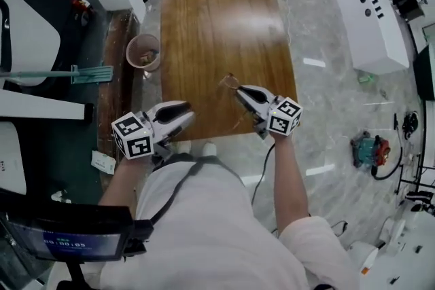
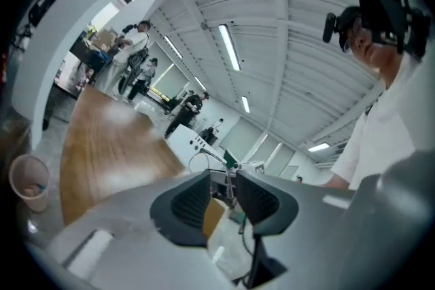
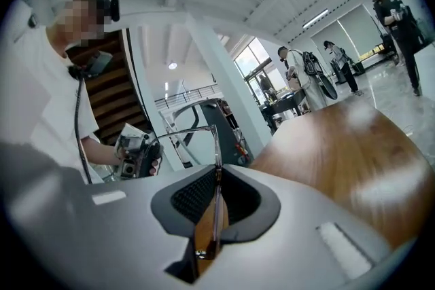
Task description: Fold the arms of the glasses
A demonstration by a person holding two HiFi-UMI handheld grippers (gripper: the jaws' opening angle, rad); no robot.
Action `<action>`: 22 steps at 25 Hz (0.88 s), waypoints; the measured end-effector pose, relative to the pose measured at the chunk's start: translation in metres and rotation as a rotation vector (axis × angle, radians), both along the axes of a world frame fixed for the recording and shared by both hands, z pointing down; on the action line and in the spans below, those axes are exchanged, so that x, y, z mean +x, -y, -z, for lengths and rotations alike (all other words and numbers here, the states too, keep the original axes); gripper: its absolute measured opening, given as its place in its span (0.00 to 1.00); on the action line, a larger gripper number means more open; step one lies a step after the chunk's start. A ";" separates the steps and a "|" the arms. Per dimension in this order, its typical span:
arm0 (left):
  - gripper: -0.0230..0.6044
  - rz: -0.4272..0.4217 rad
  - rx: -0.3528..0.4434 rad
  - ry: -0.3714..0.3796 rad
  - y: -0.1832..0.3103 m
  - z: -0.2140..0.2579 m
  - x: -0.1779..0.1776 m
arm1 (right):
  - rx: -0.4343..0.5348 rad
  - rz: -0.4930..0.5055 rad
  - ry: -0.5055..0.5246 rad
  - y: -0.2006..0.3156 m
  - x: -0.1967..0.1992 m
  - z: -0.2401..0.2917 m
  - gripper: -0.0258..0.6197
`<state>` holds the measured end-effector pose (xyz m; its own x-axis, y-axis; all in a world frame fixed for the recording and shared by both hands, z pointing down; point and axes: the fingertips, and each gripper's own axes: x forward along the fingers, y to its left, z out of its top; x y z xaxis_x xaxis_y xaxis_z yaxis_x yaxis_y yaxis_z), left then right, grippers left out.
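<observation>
Glasses (image 3: 216,153): clamped by one arm in the right gripper (image 1: 240,89), lifted off the table (image 1: 211,17) and held above its near end. The clamped arm is seen edge-on between the pads, its long axis laid along the jaws. The front frame is carried past the tips and is turned off toward the left gripper's side. In the head view the frame is pointed away from the person and slightly leftward. Whether the other arm is folded cannot be told.

Right gripper: jaws closed on the arm, pads pressed to both its faces. It is held about level, tips aimed forward and inward, with the forearm stretched out from the body.

Left gripper (image 1: 185,113): jaws parted, nothing gripped. It is held about level and apart from the glasses, over the table's near edge, tips aimed inward toward the right gripper.
</observation>
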<state>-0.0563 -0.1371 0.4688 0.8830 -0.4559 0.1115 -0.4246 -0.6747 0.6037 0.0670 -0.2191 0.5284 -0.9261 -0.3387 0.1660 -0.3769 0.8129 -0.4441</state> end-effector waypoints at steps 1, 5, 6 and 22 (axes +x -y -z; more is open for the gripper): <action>0.24 -0.048 -0.023 -0.054 -0.006 0.008 0.005 | -0.004 0.003 0.032 -0.006 0.001 0.006 0.09; 0.27 -0.247 -0.079 -0.181 -0.035 0.038 0.034 | -0.008 0.032 0.134 -0.034 0.013 0.030 0.09; 0.27 -0.303 -0.087 -0.195 -0.043 0.042 0.042 | -0.009 0.037 0.148 -0.039 0.016 0.033 0.09; 0.07 -0.496 -0.111 -0.156 -0.086 0.026 0.094 | -0.089 -0.087 0.458 -0.074 0.000 0.078 0.09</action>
<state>0.0373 -0.0510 0.4426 0.9995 0.0276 -0.0142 0.0295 -0.7005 0.7131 0.0673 -0.1448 0.4505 -0.8798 -0.4210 -0.2208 -0.1910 0.7384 -0.6467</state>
